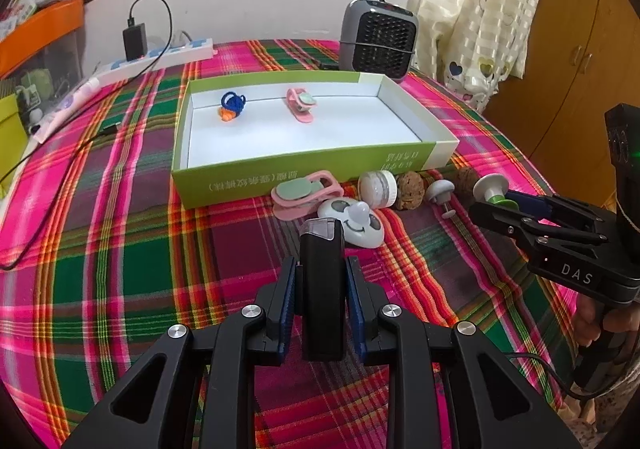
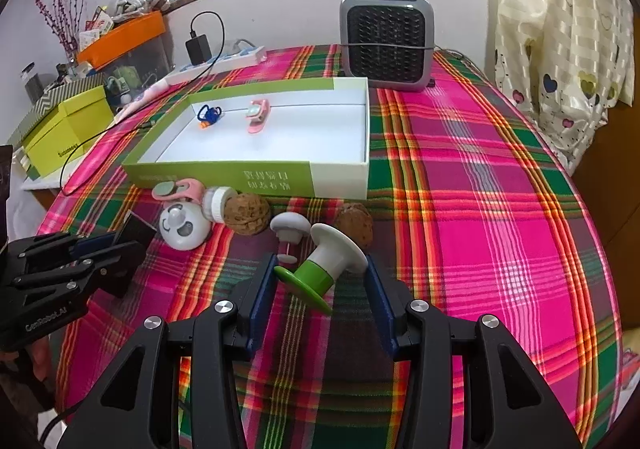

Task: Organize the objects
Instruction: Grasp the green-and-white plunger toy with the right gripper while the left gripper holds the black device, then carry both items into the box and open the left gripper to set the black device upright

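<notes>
The left gripper (image 1: 320, 281) is clamped on an upright black block with a clear cap (image 1: 321, 289), lifted above the surface just short of the green-sided box (image 1: 304, 169) at the far middle. The right gripper (image 2: 320, 281) stands half open around a green-and-white spool (image 2: 320, 269); whether its pads press it, I cannot tell. To do this well, I'd carry each piece over the box's near wall, clear of the walnut (image 2: 245, 217) and the other clutter along it, and set it down on bare floor away from the pink clip (image 1: 301, 105) and blue ring (image 1: 232, 105).
</notes>
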A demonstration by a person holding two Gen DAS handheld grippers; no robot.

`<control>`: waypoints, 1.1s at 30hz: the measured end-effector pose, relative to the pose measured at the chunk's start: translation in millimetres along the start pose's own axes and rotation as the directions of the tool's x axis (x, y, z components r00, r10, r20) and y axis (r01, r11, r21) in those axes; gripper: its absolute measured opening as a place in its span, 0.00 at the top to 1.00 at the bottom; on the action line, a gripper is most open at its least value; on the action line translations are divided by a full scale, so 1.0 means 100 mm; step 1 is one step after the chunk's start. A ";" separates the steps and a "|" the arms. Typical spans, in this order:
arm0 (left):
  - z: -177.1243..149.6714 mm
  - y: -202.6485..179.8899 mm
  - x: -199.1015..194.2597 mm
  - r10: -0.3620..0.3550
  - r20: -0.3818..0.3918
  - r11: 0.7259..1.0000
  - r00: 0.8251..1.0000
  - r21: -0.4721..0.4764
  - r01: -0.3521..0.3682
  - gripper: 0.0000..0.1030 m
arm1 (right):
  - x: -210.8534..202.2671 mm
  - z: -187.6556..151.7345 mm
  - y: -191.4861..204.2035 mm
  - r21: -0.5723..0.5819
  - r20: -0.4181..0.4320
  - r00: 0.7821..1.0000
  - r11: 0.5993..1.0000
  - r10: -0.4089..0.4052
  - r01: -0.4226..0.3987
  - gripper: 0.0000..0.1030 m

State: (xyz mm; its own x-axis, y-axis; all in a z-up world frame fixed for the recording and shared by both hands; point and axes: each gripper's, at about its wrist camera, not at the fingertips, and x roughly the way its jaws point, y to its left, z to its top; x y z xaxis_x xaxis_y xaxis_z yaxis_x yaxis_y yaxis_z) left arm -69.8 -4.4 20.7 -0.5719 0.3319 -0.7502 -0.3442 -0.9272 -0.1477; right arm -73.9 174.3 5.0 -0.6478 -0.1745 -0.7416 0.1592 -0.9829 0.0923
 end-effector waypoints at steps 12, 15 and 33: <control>-0.10 0.02 0.06 0.012 -0.031 1.000 0.999 -0.007 -0.013 0.79 | -0.02 0.00 0.04 -0.013 0.006 1.000 1.000 0.011 -0.011 0.56; -0.13 0.01 0.07 0.020 -0.033 1.000 0.999 0.002 -0.020 0.79 | -0.02 0.00 0.04 -0.013 0.007 1.000 1.000 0.014 -0.014 0.56; -0.17 -0.04 0.03 0.054 -0.023 0.999 0.998 0.006 -0.054 0.80 | -0.03 -0.02 0.10 -0.025 0.005 1.000 0.999 0.031 -0.030 0.56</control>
State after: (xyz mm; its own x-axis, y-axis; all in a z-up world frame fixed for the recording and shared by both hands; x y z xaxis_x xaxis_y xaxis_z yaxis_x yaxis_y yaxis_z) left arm -57.5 -3.0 8.0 -0.5723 0.2769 -0.7719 -0.3174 -0.9427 -0.1028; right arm -68.9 164.8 7.0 -0.6466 -0.2048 -0.7348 0.1973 -0.9754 0.0982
